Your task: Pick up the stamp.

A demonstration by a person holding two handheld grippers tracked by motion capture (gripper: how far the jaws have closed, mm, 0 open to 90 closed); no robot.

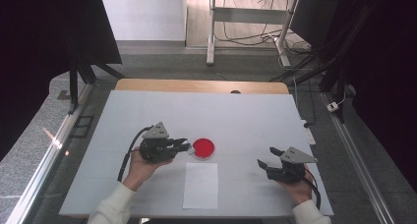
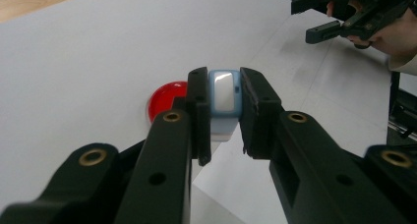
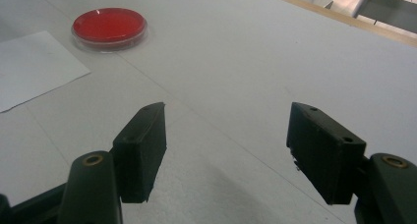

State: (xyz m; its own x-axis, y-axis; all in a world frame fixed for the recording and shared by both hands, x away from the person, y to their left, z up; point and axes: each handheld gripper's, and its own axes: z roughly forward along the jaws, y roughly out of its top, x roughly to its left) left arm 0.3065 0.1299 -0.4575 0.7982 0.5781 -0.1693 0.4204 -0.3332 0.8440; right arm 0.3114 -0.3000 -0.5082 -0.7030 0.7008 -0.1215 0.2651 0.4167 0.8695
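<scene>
My left gripper point(image 1: 187, 145) hovers left of centre, pointing right, shut on a small light-blue and white object point(image 2: 223, 98); in its own view the left gripper point(image 2: 224, 81) has both jaws pressed against the object's sides. Right beyond the tips lies a round red dish point(image 1: 203, 148) with a clear rim, partly hidden behind the left jaw in the left gripper view as the red dish point(image 2: 167, 98). My right gripper point(image 1: 267, 156) rests at the right of the table, open, with nothing between its jaws point(image 3: 226, 111).
A white sheet of paper point(image 1: 201, 184) lies near the front edge, just below the dish. The table point(image 1: 147, 111) has a pale grey top with a wooden strip at its far edge. The right gripper point(image 2: 302, 22) shows far off in the left gripper view.
</scene>
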